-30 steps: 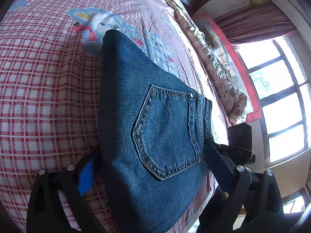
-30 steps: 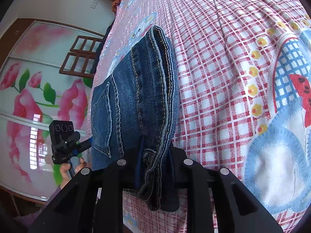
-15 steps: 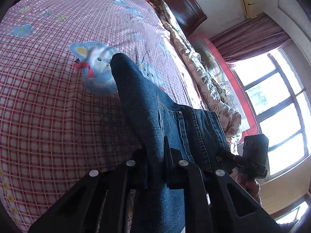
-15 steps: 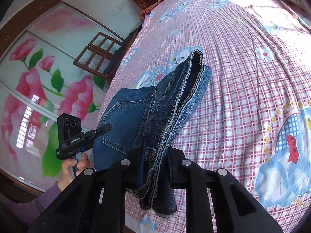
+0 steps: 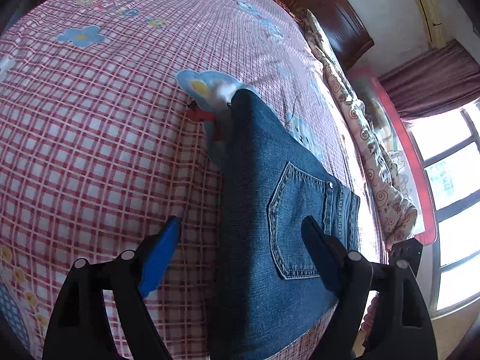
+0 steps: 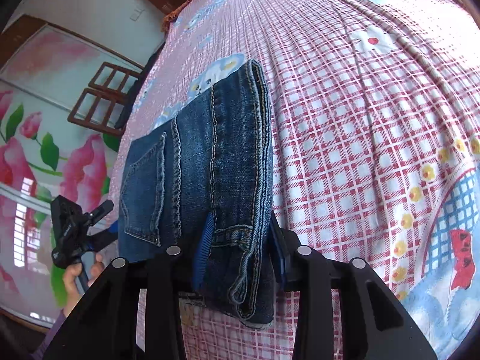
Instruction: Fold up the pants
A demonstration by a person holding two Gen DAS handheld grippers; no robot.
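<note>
Bed (image 5: 90, 138) with a red-and-white check sheet, printed with blue flowers, yellow dots and cartoon bear patches – fills most of both views. Folded blue jeans (image 5: 270, 216) lie flat on the sheet near the bed's near edge, back pocket facing up, folded end over a blue bear patch; in the right wrist view the stacked waistband and seam edges (image 6: 258, 156) run along the pile's right side. A rolled, swirl-patterned quilt (image 5: 369, 150) lies along the bed's far side by the window. Dark wooden headboard (image 5: 336, 9) at the top end.
</note>
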